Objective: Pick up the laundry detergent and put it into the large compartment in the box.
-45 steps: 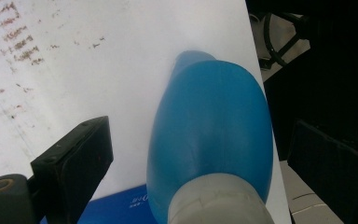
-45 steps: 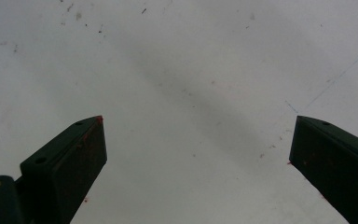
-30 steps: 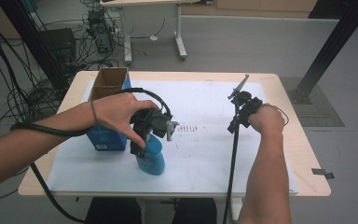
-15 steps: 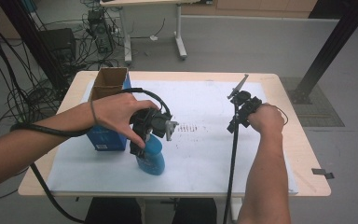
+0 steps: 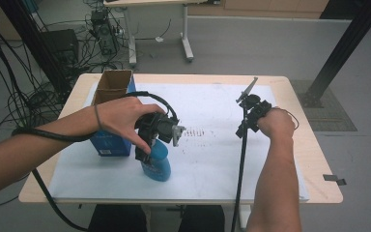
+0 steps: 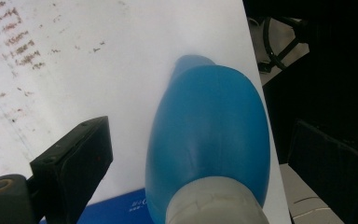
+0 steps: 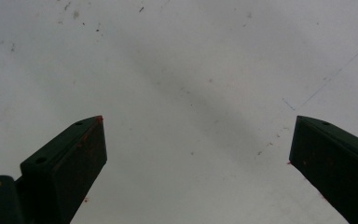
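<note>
A blue bottle (image 5: 157,163) with a pale grey cap stands on the white sheet (image 5: 212,159) near the table's front. My left gripper (image 5: 149,145) hangs over its top, pointing down. In the left gripper view the bottle (image 6: 209,135) runs away from the camera, cap nearest. One black finger (image 6: 74,158) stands apart from the bottle's side with a gap between them; the other is hidden behind the bottle. My right gripper (image 5: 249,118) is held over the sheet at the right. Its jaws (image 7: 196,135) are spread wide with only bare paper between them.
A blue carton (image 5: 111,140) with an open brown top stands just left of the bottle, under the left forearm. Dark smudges (image 5: 195,133) mark the sheet's middle. Cables trail from both grippers over the table's front edge (image 5: 174,200).
</note>
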### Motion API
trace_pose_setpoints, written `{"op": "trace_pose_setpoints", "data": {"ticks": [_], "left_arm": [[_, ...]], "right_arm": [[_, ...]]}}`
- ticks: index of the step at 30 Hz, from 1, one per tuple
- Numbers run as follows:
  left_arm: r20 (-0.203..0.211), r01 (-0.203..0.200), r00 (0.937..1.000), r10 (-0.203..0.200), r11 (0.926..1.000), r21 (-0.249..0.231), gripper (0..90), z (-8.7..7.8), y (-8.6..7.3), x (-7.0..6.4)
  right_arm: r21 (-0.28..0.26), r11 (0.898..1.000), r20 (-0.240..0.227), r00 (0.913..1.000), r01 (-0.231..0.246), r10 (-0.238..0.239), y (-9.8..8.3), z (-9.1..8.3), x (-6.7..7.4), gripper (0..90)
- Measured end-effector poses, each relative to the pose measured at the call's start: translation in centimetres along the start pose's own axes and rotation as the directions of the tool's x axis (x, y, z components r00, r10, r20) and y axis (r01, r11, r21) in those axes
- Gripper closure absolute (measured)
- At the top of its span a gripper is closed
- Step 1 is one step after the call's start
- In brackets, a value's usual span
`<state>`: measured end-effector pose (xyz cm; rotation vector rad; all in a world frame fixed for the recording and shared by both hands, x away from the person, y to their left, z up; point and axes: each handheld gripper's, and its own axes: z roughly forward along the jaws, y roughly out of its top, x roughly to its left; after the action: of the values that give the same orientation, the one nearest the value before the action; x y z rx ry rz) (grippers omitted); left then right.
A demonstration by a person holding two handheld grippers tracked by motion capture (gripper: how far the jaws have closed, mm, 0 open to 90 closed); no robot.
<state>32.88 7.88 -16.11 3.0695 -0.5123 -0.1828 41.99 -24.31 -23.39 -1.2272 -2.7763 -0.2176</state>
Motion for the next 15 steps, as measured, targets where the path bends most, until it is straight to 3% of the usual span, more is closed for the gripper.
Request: {"op": "trace_pose_setpoints", "data": {"ticks": [15], "left_arm": [[0.002, 0.004, 1.0, -0.004, 1.0, -0.001, 6.7, -0.03, -0.06, 0.0]], "right_arm": [[0.005, 1.0, 0.003, 1.0, 0.0, 0.0, 0.04, 0.02, -0.02, 3.8]]}}
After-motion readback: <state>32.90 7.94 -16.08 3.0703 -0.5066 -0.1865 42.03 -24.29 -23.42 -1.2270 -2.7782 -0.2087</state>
